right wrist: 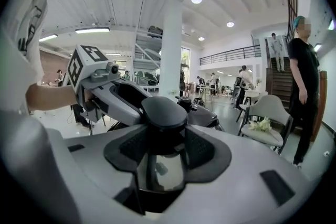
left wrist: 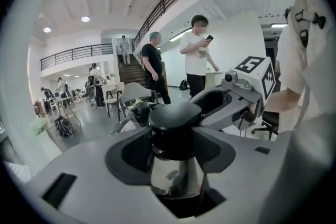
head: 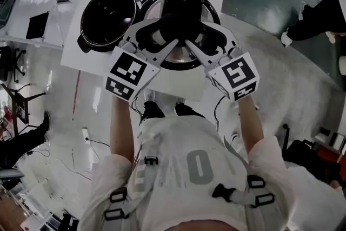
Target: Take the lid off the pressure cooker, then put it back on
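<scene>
- Two grippers, left gripper [head: 162,35] and right gripper [head: 197,35], meet from opposite sides on one black knob [left wrist: 176,115] at the centre of the pressure cooker lid [head: 178,59].
- Left gripper view: dark padded fingers [left wrist: 131,152] pinch the knob's neck on both sides, under its cap. A shiny metal stem shows below.
- Right gripper view: same grip, with fingers [right wrist: 202,149] pressed on the knob from the other side. The left gripper's marker cube faces it.
- Lid is off the pot and carried by the knob alone. In the head view it sits just right of the pot and overlaps the pot's right rim.
- Black handle bar [head: 181,0] runs across the far part of the lid.
- Pressure cooker pot [head: 108,19] stands open on the white table [head: 81,57], its inside dark.
- Person's bare forearms run back from both marker cubes toward a light shirt.
- Bystanders stand behind; one in a white top [left wrist: 197,55] holds a phone, and one in black [left wrist: 155,60] is beside them.
- Grey chair [right wrist: 268,113] is off to the right.
</scene>
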Tool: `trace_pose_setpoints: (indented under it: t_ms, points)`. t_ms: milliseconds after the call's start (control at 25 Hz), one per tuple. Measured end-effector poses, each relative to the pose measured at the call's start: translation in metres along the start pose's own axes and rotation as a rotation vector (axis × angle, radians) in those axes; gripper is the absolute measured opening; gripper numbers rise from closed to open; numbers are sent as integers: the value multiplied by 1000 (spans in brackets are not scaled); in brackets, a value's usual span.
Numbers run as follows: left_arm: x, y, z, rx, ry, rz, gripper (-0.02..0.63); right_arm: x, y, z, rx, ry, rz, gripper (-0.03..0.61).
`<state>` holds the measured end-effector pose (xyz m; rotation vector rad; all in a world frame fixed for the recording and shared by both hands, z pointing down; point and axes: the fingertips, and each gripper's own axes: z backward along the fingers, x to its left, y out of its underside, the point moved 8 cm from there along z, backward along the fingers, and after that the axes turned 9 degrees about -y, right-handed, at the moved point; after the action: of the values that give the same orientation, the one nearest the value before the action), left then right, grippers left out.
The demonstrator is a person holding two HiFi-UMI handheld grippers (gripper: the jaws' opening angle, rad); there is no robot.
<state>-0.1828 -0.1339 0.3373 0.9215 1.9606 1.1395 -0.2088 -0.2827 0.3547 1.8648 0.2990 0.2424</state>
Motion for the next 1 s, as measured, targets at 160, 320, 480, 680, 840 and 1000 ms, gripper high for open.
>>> trace_pose_setpoints:
  t_ms: [160,320,480,680,840,1000]
  points:
    - [28,-24,18,-26,-60,-33,232,-3,-39,-15,-40,-13,54,215]
    - [63,-28,37,-33,-117,-43,232,-1,-68,-47,-63,-45,85,216]
    - [98,-21,60,-40,-168,-43,232,9,-92,-83,-72,-75,124,216]
    - [156,0,86,-15,-202,-31,232,22,-117,-147,-60,-115,133,216]
    - [192,16,104,-5,-218,-26,232,35,-130,-187,-43,-149,114,218]
    - [221,35,112,9,-213,7,232,41,-136,-221,-10,-161,106,218]
